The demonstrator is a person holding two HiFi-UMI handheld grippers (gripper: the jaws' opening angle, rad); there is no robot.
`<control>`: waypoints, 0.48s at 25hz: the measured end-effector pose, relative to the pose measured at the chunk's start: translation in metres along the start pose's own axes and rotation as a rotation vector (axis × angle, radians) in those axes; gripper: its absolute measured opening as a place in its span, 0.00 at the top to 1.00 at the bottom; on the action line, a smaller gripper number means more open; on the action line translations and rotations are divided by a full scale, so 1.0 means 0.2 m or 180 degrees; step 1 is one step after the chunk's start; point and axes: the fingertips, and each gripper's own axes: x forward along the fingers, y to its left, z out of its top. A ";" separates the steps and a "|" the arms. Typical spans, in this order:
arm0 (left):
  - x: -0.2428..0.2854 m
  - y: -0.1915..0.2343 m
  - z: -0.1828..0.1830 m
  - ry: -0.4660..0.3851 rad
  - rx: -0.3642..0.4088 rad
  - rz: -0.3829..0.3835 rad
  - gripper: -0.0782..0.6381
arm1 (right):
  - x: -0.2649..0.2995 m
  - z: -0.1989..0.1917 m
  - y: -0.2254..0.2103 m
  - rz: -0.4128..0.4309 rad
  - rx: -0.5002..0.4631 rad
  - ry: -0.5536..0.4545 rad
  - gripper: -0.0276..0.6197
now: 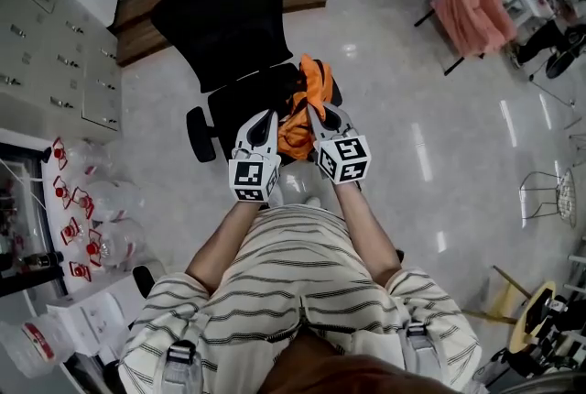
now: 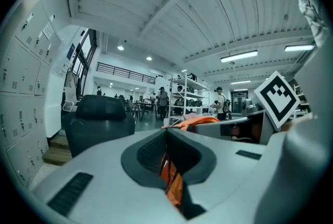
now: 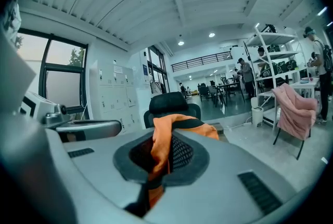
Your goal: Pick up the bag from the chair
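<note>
Scene: A person (image 1: 293, 291) in a striped shirt stands at the near side of a black office chair (image 1: 224, 16) on a pale, glossy floor (image 1: 412, 108), a tool in each hand.
Bag: The orange-and-black bag (image 1: 298, 113) hangs bunched between the two tools, over the near edge of the chair's seat. From above it cannot be told whether it has cleared the cushion.
Left tool: The left tool (image 1: 268, 119) has its jaws pressed together on a fold of the orange fabric at the bag's left side.
Right tool: The right tool (image 1: 316, 115) is likewise clamped tight, pinching an orange band of the bag with a black strip trailing below.
Why two grips: Soft cloth sags from a single pinch. Holding both sides likely keeps the load level and stops it from swinging.
Stage: The grasp looks complete, and what remains is carrying the bag clear of the seat.
Risk: Thin fabric could slip from the pads if the tools drift apart.
Surroundings: Lockers (image 1: 46, 44) line the left, and a pink cloth (image 1: 472, 3) drapes over a frame at far right.
</note>
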 end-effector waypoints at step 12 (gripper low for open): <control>0.03 -0.01 0.07 -0.0105 0.0058 -0.0011 0.86 | 0.00 0.10 0.04 0.0071 -0.0080 -0.0125 0.92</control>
